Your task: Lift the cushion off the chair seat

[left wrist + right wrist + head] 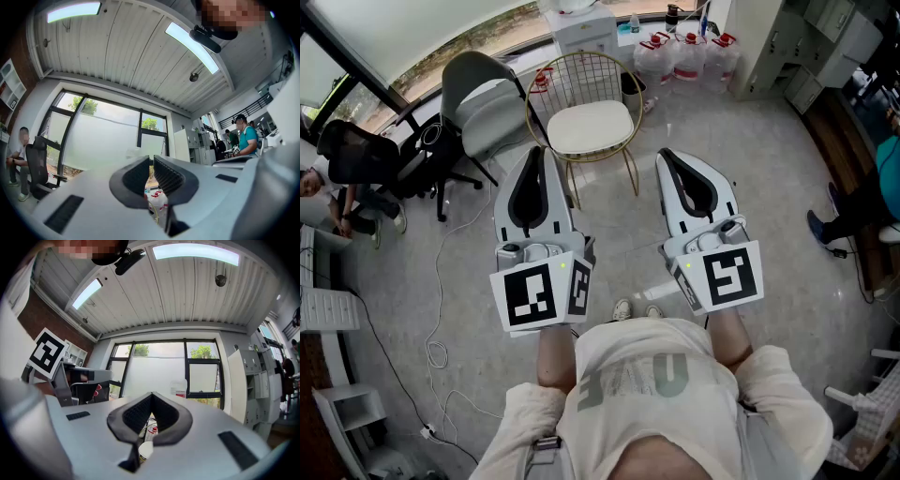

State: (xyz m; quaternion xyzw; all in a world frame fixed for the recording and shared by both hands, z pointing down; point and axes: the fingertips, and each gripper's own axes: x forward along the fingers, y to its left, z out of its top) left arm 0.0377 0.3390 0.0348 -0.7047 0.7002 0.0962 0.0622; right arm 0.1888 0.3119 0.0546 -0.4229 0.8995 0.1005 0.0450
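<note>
Nothing's touching anything yet, so this is all "what could bite you" stuff.

Biggest thing first: the gold wire chair [581, 89] sits at 12 o'clock, well apart from both tools. It looks light and leggy. My guess is that a sideways tug on the cushion drags or tips the whole frame instead of freeing the pad. The grey chair [487, 108] is right beside it at 11 o'clock, so a wide swing on that side could clip it.

The white cushion [591, 127] lies flat on the seat inside the wire rim. It looks thick and soft, so a shallow pinch at the edge would probably slip off, or it could snag on the rim coming up.

Left gripper [534, 152] has its jaws nearly together, just a thin slit with nothing in it. Right gripper [667, 155] has its jaws pressed fully together, also empty. Both point slightly up, not at the seat. If they go in like that they'll only poke the pad, so they need to spread first.

Smallest: the cable [441, 272] loops on the floor around 9 o'clock. It's a trip hazard when stepping in.
</note>
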